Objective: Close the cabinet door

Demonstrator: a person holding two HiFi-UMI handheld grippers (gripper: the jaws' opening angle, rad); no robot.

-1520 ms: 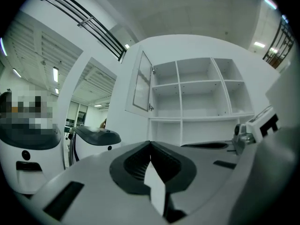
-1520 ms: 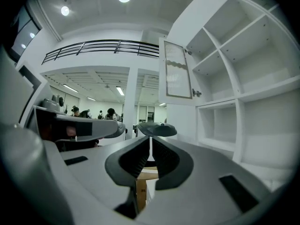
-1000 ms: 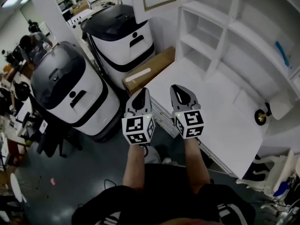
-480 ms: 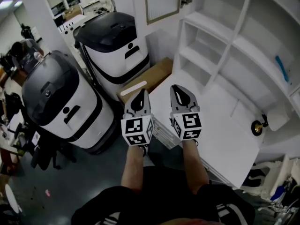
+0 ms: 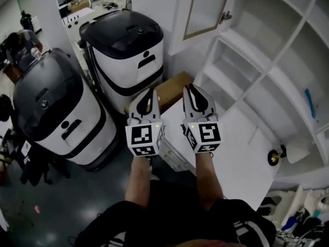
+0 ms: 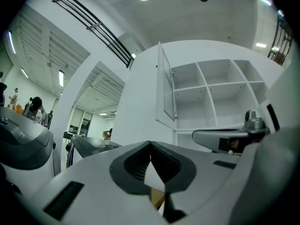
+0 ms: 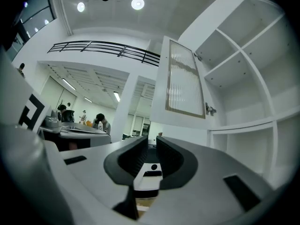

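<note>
Two grippers hovering level before an open cabinet

The left gripper (image 5: 151, 92) is holding its jaws together, empty. The right gripper (image 5: 190, 88) has just been opening its jaws, which are standing slightly apart with nothing between them. Beyond and above both, the cabinet door (image 5: 205, 12) with its ribbed panel is hanging swung open, left of the white shelves (image 5: 267, 60).

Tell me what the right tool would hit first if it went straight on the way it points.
Most likely the open cabinet door, near its lower left edge. Depth is unclear, though, and it could pass just left of it. The right tool, whose jaws have just been opening slightly, holds nothing.
</note>
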